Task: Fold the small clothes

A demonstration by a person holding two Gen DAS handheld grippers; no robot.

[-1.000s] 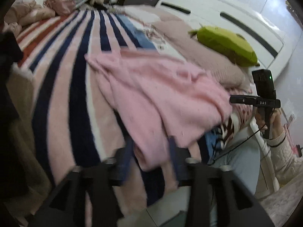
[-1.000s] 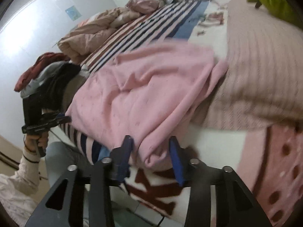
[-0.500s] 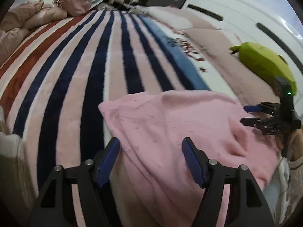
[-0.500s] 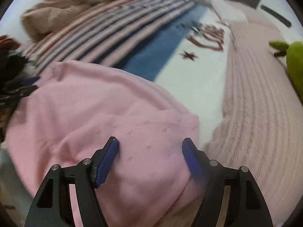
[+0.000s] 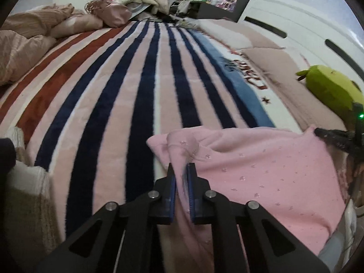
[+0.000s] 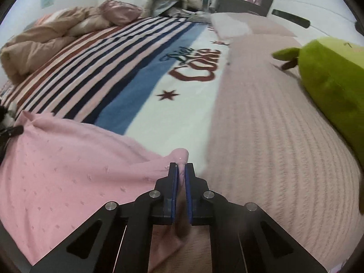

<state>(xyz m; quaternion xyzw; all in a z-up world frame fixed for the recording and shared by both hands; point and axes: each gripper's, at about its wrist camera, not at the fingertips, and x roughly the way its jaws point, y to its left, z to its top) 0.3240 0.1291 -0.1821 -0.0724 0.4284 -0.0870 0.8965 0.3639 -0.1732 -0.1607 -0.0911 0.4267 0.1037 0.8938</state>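
Two grippers pinching opposite far corners of one garment on a bed.

Our left gripper (image 5: pixel 181 170) and right gripper (image 6: pixel 181 169) each clamp a corner of the pink garment (image 5: pixel 261 170), which lies on the striped blanket (image 5: pixel 127 104) at the near edge; its long axis runs gripper to gripper, crosswise.

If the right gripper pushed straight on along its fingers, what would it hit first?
The right gripper is shut on a bunched corner of the pink garment. Straight ahead lies the white band of the striped blanket, likely its first contact, though depth is unclear.
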